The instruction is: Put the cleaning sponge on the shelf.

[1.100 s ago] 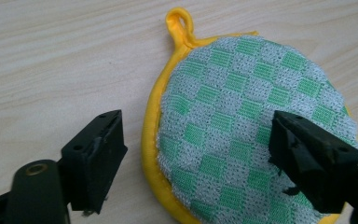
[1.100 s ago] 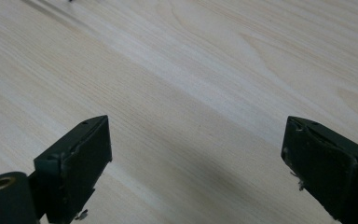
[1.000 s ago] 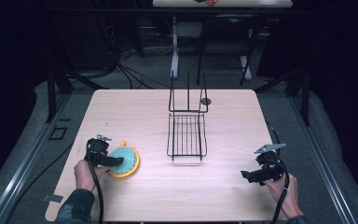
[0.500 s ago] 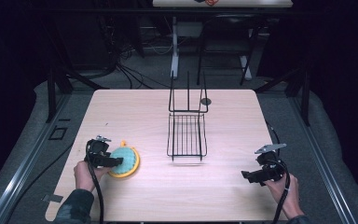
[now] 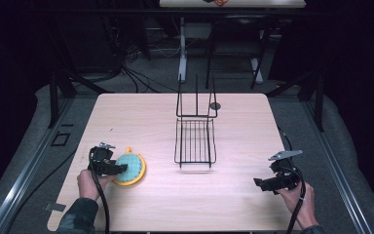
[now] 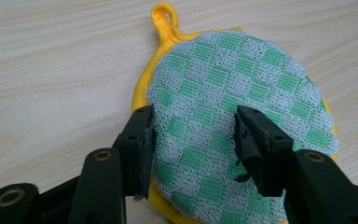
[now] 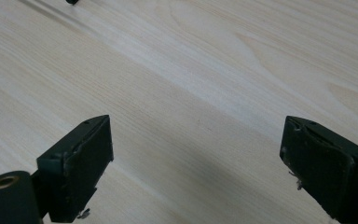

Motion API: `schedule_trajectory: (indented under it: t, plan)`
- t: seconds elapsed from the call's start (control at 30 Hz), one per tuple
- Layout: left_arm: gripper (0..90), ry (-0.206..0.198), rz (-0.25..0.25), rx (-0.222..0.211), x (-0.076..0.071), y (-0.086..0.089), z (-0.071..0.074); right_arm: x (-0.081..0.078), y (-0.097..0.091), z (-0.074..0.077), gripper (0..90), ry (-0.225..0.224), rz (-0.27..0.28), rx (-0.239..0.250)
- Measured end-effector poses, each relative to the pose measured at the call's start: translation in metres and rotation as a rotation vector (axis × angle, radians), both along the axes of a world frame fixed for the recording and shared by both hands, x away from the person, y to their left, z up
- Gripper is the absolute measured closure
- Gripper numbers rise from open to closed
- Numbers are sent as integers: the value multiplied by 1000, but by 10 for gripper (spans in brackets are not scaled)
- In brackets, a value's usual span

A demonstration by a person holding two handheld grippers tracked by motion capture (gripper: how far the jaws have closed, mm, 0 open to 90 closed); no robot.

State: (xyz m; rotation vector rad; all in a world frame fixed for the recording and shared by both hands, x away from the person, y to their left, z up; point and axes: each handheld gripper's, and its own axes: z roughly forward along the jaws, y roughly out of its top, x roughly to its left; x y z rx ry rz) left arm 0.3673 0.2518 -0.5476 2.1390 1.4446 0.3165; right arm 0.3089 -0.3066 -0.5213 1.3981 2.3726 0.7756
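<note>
Resting on the near-left part of the pale wooden table [image 5: 141, 122], a round scrub pad [image 5: 128, 167] lies flat, its green-and-white checked mesh face up over a yellow backing whose rim shows around the edge. In the left gripper view the pad [image 6: 233, 116] has a small yellow hanging loop [image 6: 164, 13] at its far edge, pointing away from the camera. The left gripper [image 5: 113, 168], held in the person's left hand [image 5: 90, 183], reaches onto the pad from its left side; its two black jaws are partly apart, with the mesh face spanning the gap between them and the near edge of the pad lifted slightly between the jaw tips, though whether the pads are pressing it I cannot tell [image 6: 191, 140]. Near the middle of the table, well apart from the pad, stands a black wire rack [image 5: 195, 134] with a flat grid base and an upright back. A small dark round disc [image 5: 215, 106] lies just beyond the rack. The right gripper [image 5: 268, 184], in the right hand [image 5: 297, 200] near the table's right front corner, has its jaws spread wide over bare wood, holding nothing [image 7: 196, 163].
</note>
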Motion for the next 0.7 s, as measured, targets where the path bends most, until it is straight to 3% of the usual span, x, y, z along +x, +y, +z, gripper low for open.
schedule_trajectory:
  t: [0.4, 0.7]
  plan:
    - [683, -19, 21, 25, -2, 1, 0, 2, -3, 0, 96, 7, -15, 13]
    - [801, -56, 20, 87, -4, -4, 0, 3, -1, 0, 99, 8, -10, 17]
